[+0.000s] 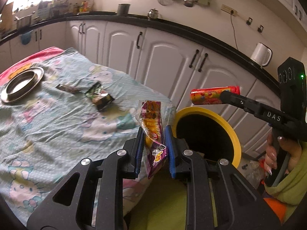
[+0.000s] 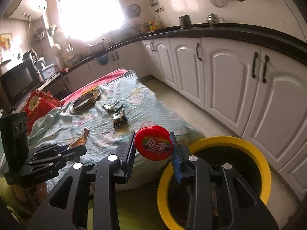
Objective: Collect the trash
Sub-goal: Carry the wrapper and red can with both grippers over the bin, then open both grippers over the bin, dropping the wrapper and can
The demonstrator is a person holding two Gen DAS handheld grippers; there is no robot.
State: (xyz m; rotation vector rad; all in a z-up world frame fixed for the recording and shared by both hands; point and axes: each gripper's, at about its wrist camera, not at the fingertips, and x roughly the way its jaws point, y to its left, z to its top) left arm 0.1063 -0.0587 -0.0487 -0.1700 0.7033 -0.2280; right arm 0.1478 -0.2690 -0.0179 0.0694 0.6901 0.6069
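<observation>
My left gripper (image 1: pixel 154 134) is shut on a purple and yellow snack wrapper (image 1: pixel 153 132), held above the table's near edge, just left of the yellow-rimmed bin (image 1: pixel 237 138). My right gripper (image 2: pixel 152 140) is shut on a red candy tube (image 2: pixel 153 145), seen end-on, cap toward the camera. In the left wrist view the tube (image 1: pixel 213 95) hangs above the bin. The bin (image 2: pixel 266 172) lies below and right of the right gripper. Two more wrappers lie on the cloth: a dark one (image 1: pixel 68 88) and a green-black one (image 1: pixel 99 96).
A metal plate (image 1: pixel 21 85) sits at the table's far left on the cartoon-print cloth (image 1: pixel 57 134). White cabinets (image 1: pixel 165 57) under a black counter run behind the table. A white kettle (image 1: pixel 262 54) stands on the counter. A microwave (image 2: pixel 17 82) is at far left.
</observation>
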